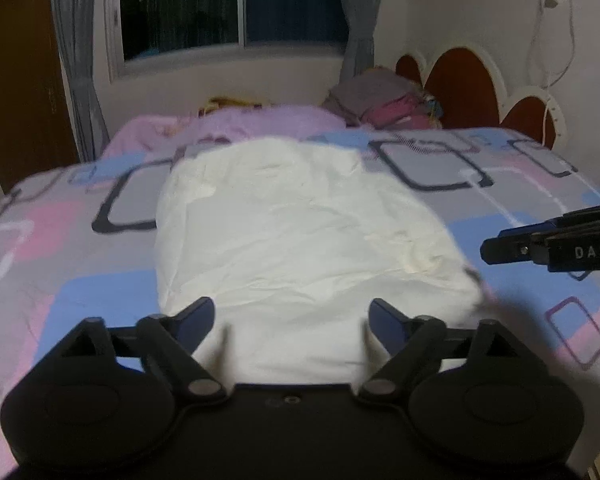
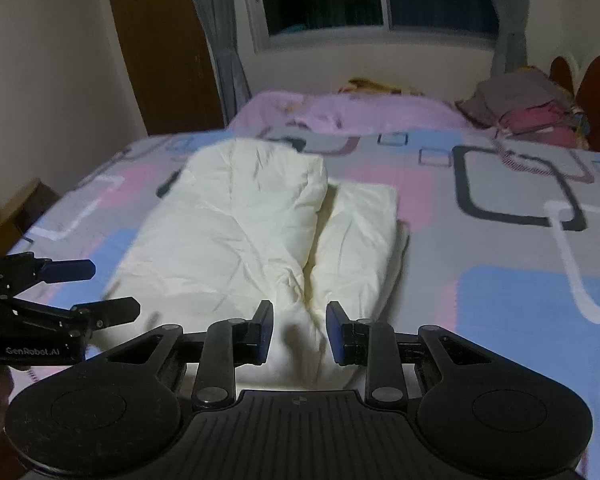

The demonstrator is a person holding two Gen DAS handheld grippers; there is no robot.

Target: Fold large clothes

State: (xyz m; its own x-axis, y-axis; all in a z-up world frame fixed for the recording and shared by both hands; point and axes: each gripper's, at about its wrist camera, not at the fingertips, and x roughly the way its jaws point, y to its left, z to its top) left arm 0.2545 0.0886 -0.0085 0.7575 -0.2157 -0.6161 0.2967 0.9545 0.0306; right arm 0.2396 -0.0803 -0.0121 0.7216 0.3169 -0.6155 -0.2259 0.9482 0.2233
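Observation:
A cream-white garment [image 1: 300, 232] lies folded lengthwise on the patterned bedsheet [image 1: 60, 248]. In the right wrist view it shows as a broad lobe [image 2: 228, 224] with a narrower folded strip beside it on the right. My left gripper [image 1: 292, 312] hovers over the garment's near end with its jaws wide apart and nothing between them; from the other side it [image 2: 116, 287] hangs at the garment's left edge. My right gripper [image 2: 300, 332] stands over the near end with a narrow gap, and the cloth seen through the gap lies below, not pinched. From the left it [image 1: 490, 246] floats off the garment's right edge, empty.
A pink blanket [image 1: 236, 128] lies bunched at the bed's far side. A pile of dark and red clothes [image 1: 380, 100] sits by the scalloped headboard [image 1: 460, 84]. A window with grey curtains [image 1: 80, 60] and a wooden door [image 2: 160, 40] stand beyond.

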